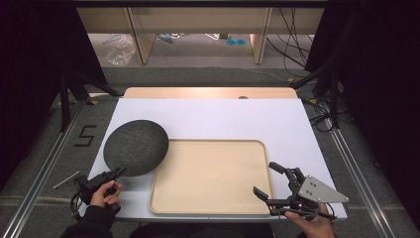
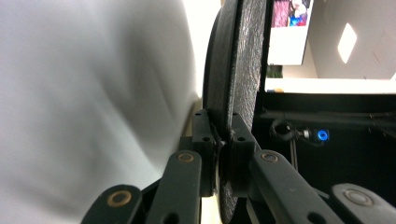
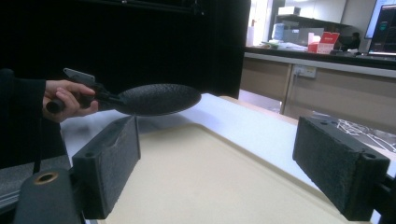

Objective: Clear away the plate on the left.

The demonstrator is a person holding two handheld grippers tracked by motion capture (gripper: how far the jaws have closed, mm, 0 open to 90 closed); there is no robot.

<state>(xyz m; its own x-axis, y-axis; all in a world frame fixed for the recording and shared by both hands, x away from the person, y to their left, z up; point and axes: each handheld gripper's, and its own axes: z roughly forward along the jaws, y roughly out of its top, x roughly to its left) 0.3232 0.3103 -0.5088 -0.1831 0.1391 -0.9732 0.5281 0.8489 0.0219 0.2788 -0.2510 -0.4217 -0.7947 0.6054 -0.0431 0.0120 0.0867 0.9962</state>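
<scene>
Left gripper (image 1: 115,174), jaws pinched on the near rim of the dark round plate (image 1: 135,147), holds it above the table's left side, overlapping the beige tray's (image 1: 210,207) left edge. Right gripper (image 1: 271,181) hovers spread at the tray's right.

One legible mark: the black numeral "5" (image 1: 85,135) on the grey floor left of the white surface (image 1: 237,119).

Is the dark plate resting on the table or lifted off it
Lifted: the left gripper holds the dark plate by its rim, clear above the table.
</scene>
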